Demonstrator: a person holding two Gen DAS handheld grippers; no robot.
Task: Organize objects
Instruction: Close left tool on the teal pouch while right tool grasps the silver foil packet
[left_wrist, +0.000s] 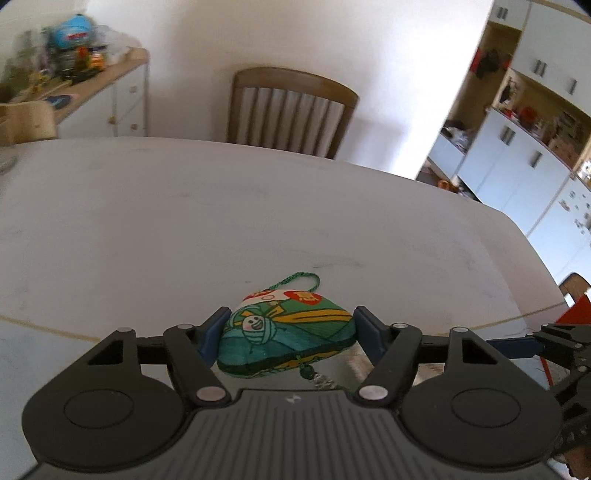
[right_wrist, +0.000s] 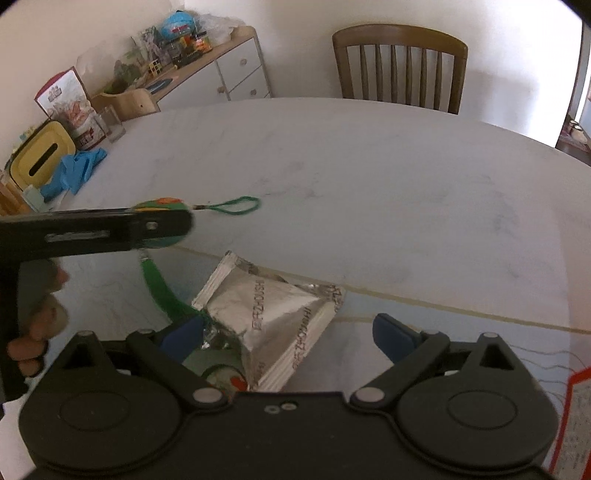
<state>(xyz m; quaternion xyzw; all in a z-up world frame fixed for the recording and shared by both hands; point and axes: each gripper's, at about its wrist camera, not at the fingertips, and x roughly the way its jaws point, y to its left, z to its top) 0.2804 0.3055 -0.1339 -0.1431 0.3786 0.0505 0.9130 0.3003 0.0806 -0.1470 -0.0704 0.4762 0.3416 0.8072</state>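
L gripper (left_wrist: 288, 332) has its fingers closed on a green printed pouch (left_wrist: 286, 332), a small padded charm w/ a green cord loop (left_wrist: 299, 280) at the far end and a tassel hanging near the gripper body. Pouch looks lifted just above the white surface (left_wrist: 221, 221), though contact is hard to judge. R gripper (right_wrist: 291, 336) hovers w/ fingers wide, nothing between them; a silver foil packet (right_wrist: 273, 317) lies on the surface right under and ahead of it. Another green item sits partly hidden below the R gripper body. Step in hand: prob. carrying the pouch to its spot. Next: set pouch down w/o snagging the cord; R then needs to drop and close on the packet's edge.
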